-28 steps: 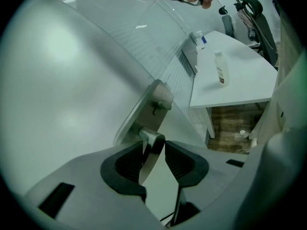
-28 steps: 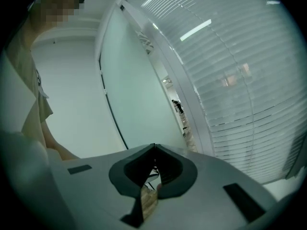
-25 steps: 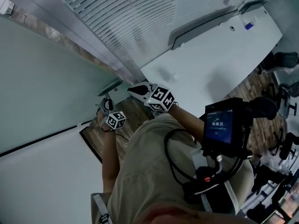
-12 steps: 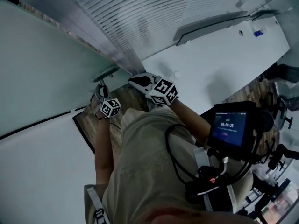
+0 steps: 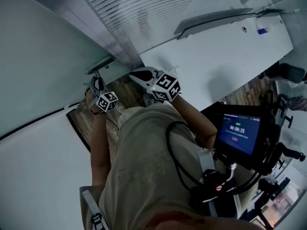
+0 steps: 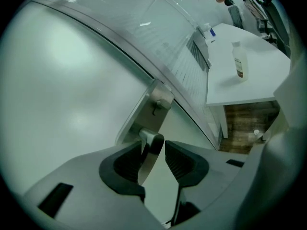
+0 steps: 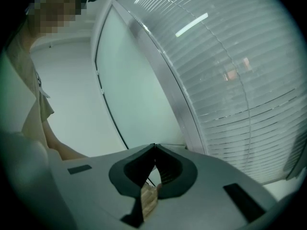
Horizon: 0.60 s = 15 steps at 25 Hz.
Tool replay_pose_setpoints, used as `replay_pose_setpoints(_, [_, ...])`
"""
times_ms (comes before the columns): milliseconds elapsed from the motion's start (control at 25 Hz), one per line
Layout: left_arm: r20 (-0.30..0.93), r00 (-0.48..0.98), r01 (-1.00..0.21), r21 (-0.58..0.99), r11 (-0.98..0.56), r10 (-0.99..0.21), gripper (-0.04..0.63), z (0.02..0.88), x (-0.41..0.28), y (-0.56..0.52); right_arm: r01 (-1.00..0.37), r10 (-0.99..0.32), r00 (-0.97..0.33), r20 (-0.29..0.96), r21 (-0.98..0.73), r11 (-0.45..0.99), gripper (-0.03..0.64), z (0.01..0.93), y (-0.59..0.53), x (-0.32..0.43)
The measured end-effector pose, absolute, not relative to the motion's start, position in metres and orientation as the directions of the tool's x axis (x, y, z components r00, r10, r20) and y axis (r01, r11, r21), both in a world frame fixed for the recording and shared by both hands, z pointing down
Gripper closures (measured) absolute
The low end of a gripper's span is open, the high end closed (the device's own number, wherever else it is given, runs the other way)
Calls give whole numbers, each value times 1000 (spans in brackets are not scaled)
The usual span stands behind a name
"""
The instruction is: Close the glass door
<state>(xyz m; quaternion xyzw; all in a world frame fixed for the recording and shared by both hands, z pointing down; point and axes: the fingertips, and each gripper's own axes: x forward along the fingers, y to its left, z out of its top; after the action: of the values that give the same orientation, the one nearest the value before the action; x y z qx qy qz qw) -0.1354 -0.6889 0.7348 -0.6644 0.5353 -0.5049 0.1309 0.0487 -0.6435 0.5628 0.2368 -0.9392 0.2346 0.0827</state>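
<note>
Up and to the left is where the left gripper point(image 5: 97, 86) and the handle point(image 5: 99, 65) have slid in the head view over the last second, so the glass door point(image 5: 43, 61) looks to be swinging with the hand. The door fills the left of that view, its handle edge just beside the post under the blinds point(image 5: 144, 13), with a strip of wooden floor point(image 5: 125, 89) showing below. The right gripper point(image 5: 140, 75) hangs near the left one, over the same strip, touching nothing. In the left gripper view the jaws stand apart astride the handle, the left pad against it and a thin gap on the other side. I'd say it is hooked to drag the door rather than clamped. Off on the white table point(image 6: 259, 80) a capped bottle point(image 6: 239, 60) stands upright, and I can't make out what is in it. In the right gripper view the jaws are clenched together with nothing between them, pointing at pale glass and the blinds, plainly just kept out of the way.
</note>
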Motion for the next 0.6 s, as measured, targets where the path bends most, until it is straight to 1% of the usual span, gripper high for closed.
replay_pose_setpoints(320, [501, -90, -594, -721, -357, -861, 436, 732, -132, -690, -478, -393, -877, 278, -412, 776, 598, 565, -641, 40])
replay_pose_setpoints(480, [486, -123, -568, -750, -340, -865, 436, 731, -132, -693, -470, -380, -880, 284, -412, 781, 598, 566, -642, 38])
replay_pose_setpoints(600, [487, -138, -578, -746, -329, -862, 436, 730, -132, -695, -469, -380, -881, 283, -411, 781, 598, 564, -642, 36])
